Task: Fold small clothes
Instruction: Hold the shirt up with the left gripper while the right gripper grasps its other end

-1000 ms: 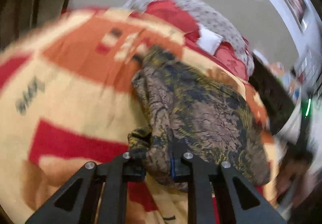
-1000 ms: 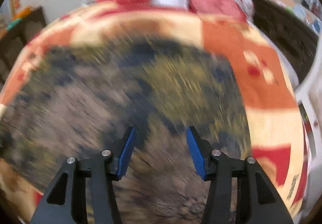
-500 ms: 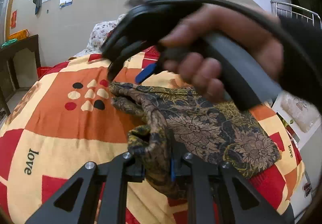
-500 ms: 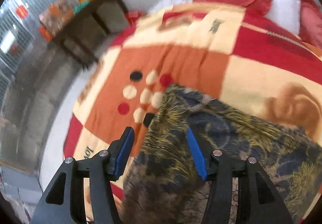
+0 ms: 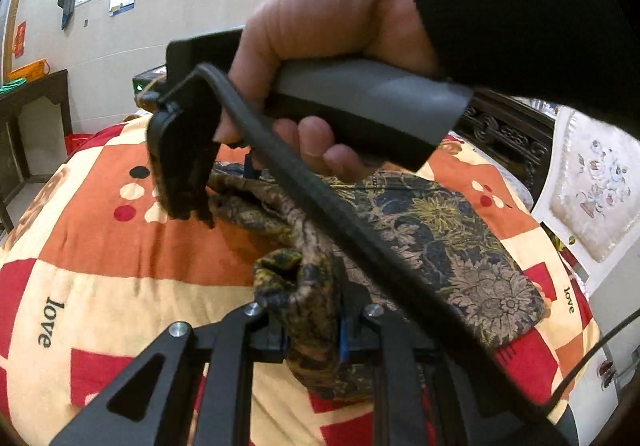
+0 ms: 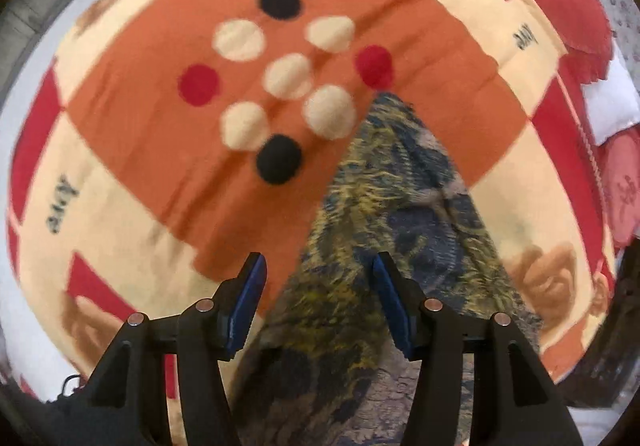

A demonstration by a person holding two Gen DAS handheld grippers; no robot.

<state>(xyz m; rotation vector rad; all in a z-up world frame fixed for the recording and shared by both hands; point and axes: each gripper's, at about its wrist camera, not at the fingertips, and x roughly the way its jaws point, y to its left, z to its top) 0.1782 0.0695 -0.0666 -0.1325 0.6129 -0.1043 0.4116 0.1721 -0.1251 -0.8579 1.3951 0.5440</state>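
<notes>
My left gripper (image 5: 312,330) clamps a bunched edge of the dark floral-patterned cloth garment (image 5: 432,242) to anchor it; my right gripper (image 6: 320,302), jaws closing, straddles its far corner ungripped.

Left gripper (image 5: 312,330): I have its jaws clamped on a bunched fold.
Right gripper (image 6: 318,300): pointing steeply down, my jaws closing, pads touching nothing.
Right hand (image 5: 320,57): wrapped round its grey handle.
</notes>
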